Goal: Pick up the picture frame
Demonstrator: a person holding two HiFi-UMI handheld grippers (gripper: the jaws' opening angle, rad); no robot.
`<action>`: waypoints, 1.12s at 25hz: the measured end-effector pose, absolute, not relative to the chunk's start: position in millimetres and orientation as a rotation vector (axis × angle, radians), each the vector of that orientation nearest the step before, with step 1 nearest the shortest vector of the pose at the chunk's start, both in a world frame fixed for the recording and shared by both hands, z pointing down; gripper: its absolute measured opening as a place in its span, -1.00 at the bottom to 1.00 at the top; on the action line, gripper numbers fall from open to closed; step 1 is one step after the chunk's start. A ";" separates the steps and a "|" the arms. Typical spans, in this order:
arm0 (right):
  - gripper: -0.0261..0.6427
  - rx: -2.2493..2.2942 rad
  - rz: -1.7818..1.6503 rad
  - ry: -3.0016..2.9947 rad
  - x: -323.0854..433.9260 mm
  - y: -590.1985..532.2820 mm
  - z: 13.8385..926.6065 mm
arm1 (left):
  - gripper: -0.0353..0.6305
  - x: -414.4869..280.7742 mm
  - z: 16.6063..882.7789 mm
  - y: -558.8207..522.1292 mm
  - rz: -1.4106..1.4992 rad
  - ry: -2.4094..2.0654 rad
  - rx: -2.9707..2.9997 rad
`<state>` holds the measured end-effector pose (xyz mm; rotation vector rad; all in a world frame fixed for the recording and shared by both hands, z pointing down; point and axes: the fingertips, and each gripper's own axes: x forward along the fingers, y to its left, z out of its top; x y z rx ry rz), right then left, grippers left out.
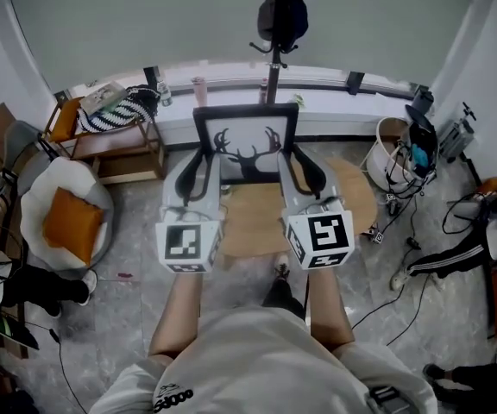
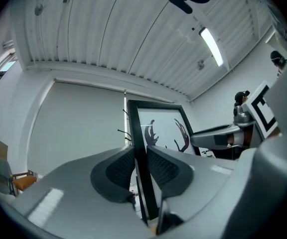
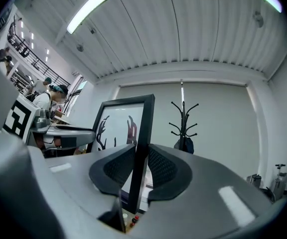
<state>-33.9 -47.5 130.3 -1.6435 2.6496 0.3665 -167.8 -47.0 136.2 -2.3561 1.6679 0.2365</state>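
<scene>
Held up before the chest, over a round wood-toned tabletop (image 1: 352,198): the picture frame (image 1: 247,141), flat and rectangular, with a thin matte black moulding around a smooth white print of black antlers. Clamped on its left rail by the left gripper (image 1: 202,164) and on its right rail by the right gripper (image 1: 293,164). In each gripper view, pinched edge-on between two rounded dark pads (image 2: 117,169) with a fine dimpled, rubbery grid, set in smooth grey plastic shells. Capped at the near end of each tool with a white cube (image 1: 188,244) printed in bold black squares. Covering both side rails in the head view: those same grey shells. Behind the frame, in line with it against the plain pale wall, a black coat stand (image 1: 276,24) of thin curved pegs with a dark bag hung on it. To the left, a rounded white armchair (image 1: 50,184) with a soft orange cushion (image 1: 72,222), and a low wooden bench (image 1: 102,145) carrying a black-and-white striped bag (image 1: 115,115). To the right, a pale round basket (image 1: 378,158) tangled with dark cables, and someone's legs in black trousers (image 1: 451,257) with white side stripes. Underfoot, grey marbled floor (image 1: 128,309), veined and slightly glossy. Overhead in the gripper views, ribbed white ceiling panels (image 2: 108,29) and a long strip light (image 2: 211,46).
</scene>
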 end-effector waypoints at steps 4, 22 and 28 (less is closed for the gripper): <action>-0.68 -1.644 0.396 2.624 -34.2 -37.9 119.9 | -0.65 -166.4 123.6 -37.9 0.271 1.636 -2.339; -0.68 -1.653 0.387 2.603 -27.0 -41.8 119.9 | -0.65 -159.1 119.1 -42.2 0.257 1.607 -2.352; -0.68 -1.658 0.369 2.606 -18.0 -53.5 121.6 | -0.65 -150.1 120.9 -54.3 0.231 1.599 -2.358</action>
